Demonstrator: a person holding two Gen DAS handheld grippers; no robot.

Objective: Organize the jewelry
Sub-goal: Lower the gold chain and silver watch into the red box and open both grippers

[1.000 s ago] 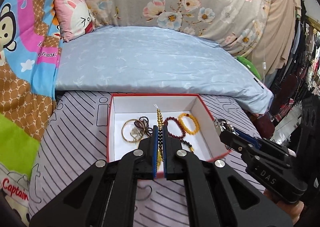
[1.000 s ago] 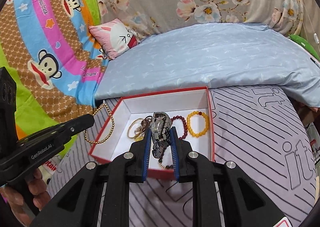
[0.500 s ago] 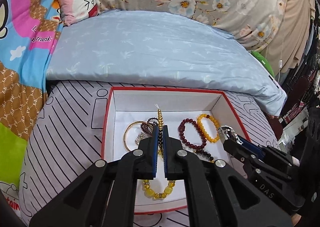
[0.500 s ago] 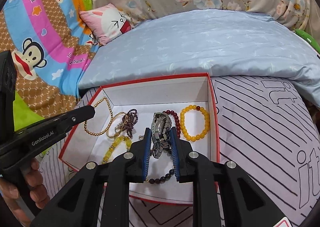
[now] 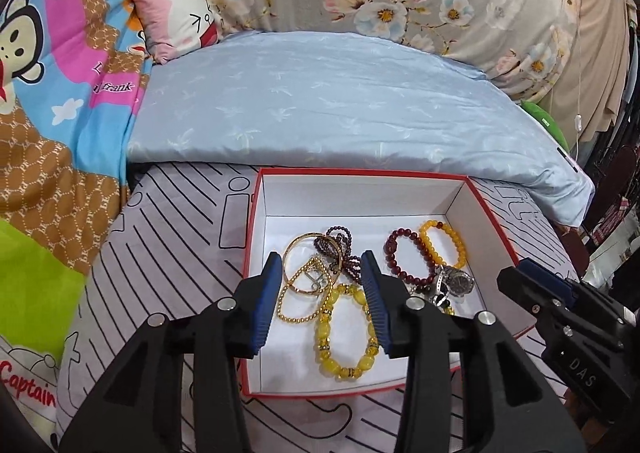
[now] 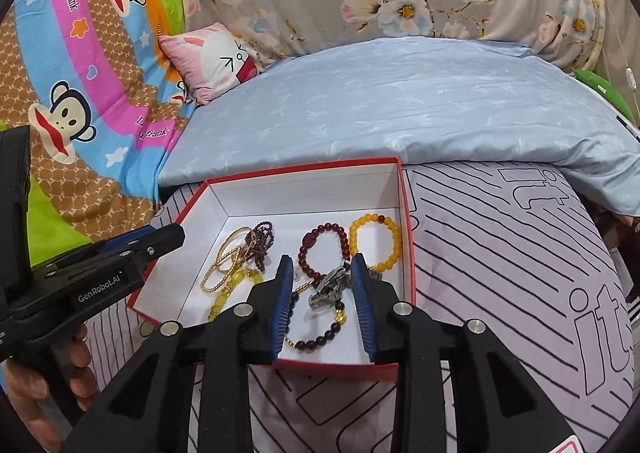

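Both claws are sitting wide apart over the box (image 5: 494, 213), nothing between the pads of either one. The left claw (image 5: 322, 293) is hanging over the near left part of the box, its blue pads framing the gold chain (image 5: 298, 301), which is lying flat on the white floor, overlapping the gold bangle (image 5: 308, 257) and touching the chunky yellow bracelet (image 5: 346, 329). A dark beaded tangle (image 5: 340, 249) is resting just behind the bangle. The right claw (image 6: 320, 289) is spreading either side of the watch (image 6: 328, 289), which is lying loose on the box floor, on top of a dark bead strand (image 6: 320, 337). Behind the watch, the red bracelet (image 6: 324, 249) and the amber bracelet (image 6: 376, 241) are sitting side by side, touching. In the left view the watch (image 5: 454, 281) is showing at the right side of the box, next to the right claw's tip. The box is standing on a striped sheet (image 6: 500, 253), with a blue quilt (image 5: 340, 105) behind it and a pink cushion (image 5: 176, 13) further back.
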